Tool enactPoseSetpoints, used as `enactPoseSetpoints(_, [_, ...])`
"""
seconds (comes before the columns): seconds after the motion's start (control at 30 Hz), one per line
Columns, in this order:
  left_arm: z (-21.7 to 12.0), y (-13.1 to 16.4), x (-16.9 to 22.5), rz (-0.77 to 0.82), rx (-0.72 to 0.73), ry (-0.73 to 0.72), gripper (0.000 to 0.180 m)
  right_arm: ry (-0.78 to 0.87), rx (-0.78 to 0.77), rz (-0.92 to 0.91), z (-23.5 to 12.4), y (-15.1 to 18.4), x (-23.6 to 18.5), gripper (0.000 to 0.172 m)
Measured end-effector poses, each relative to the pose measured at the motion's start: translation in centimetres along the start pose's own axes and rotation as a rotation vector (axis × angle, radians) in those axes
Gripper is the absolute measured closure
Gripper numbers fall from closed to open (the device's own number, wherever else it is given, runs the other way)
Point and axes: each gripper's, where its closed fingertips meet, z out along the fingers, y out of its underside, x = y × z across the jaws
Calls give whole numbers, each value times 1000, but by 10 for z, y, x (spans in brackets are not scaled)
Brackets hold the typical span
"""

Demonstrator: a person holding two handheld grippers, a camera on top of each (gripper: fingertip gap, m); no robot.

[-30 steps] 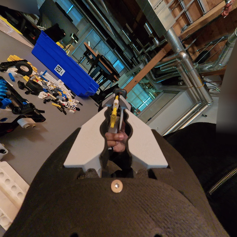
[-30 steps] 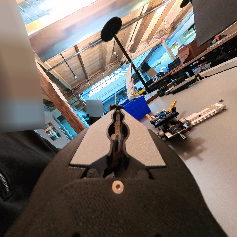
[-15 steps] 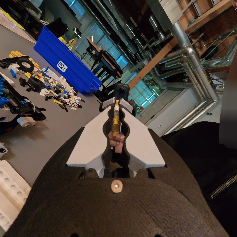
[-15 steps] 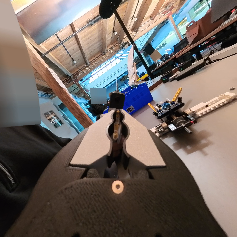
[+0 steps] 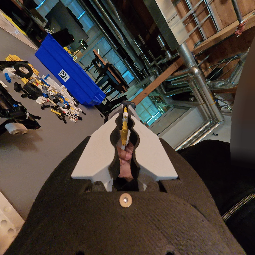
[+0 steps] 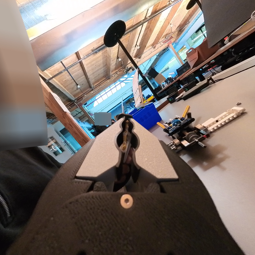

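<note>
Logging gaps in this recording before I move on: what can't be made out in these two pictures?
- Left wrist view: black toy-brick assembly is cut off by the left edge; the white studded plate by the corner.
- Left wrist view: the small scattered toy-brick parts are too small to identify singly.
- Right wrist view: the slim yellow piece between the jaws is dim and blurred.

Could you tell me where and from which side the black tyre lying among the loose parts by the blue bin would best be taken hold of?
The black tyre lies on the grey table amid small loose parts, beside the blue bin. I would probably bring a tool down from above and pinch across one wall, one finger in the hollow centre and one outside, on its left side, where fewer pieces crowd it.
</note>
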Motion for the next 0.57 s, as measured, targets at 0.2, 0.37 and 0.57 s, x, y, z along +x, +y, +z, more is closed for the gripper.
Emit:
enactPoseSetpoints(0.2, [-4, -2, 9, 16, -5, 28, 173, -15, 14, -57, -2, -11, -9, 171])
enactPoseSetpoints(0.37, [-5, -7, 11, -45, 16, 80, 174, 54, 75, -211, -35, -51, 1, 172])
enactPoseSetpoints(0.57, [3, -3, 38, -270, -1, 291, 173, -112, 22, -208, -2, -5, -30, 147])
